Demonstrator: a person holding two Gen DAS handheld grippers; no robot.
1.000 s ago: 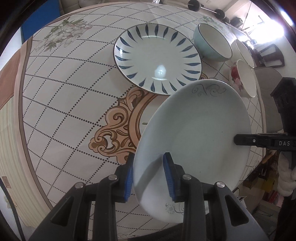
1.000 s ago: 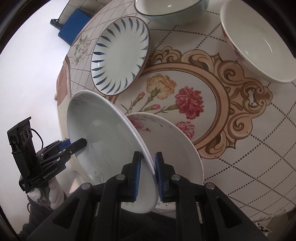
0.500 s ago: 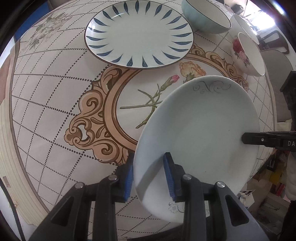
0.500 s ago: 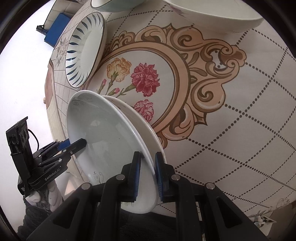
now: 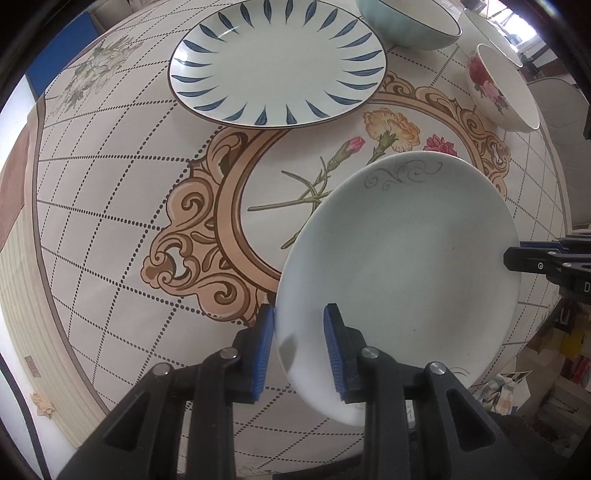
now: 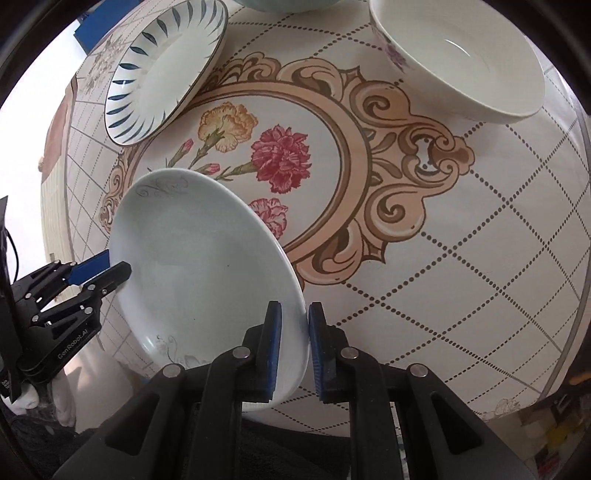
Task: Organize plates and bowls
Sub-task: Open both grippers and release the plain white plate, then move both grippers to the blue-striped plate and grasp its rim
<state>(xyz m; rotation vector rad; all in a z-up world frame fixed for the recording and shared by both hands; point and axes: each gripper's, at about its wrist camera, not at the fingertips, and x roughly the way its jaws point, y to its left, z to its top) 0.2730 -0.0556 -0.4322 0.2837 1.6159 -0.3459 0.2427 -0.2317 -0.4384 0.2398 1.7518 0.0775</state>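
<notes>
A pale plate (image 5: 406, 266) (image 6: 199, 266) with grey scrollwork on its rim is tilted low over the flowered table (image 5: 110, 221) (image 6: 480, 277). My left gripper (image 5: 299, 347) (image 6: 110, 271) has the plate's near-left rim between its blue pads and its jaws are closing on it. My right gripper (image 6: 293, 347) (image 5: 513, 258) is shut on the opposite rim. Farther back on the table lies a plate with blue leaf marks (image 5: 277, 62) (image 6: 162, 70).
Behind the blue-leaf plate stands a light-blue bowl (image 5: 406, 22). A white bowl with red roses (image 5: 498, 92) (image 6: 458, 59) sits at the right, another white bowl (image 5: 491, 33) behind it. The table's rounded edge runs close below both grippers.
The held plate has come down and forward over the flower medallion. The white plate that showed under it earlier is no longer visible. The right gripper has tipped back toward the bowls.
</notes>
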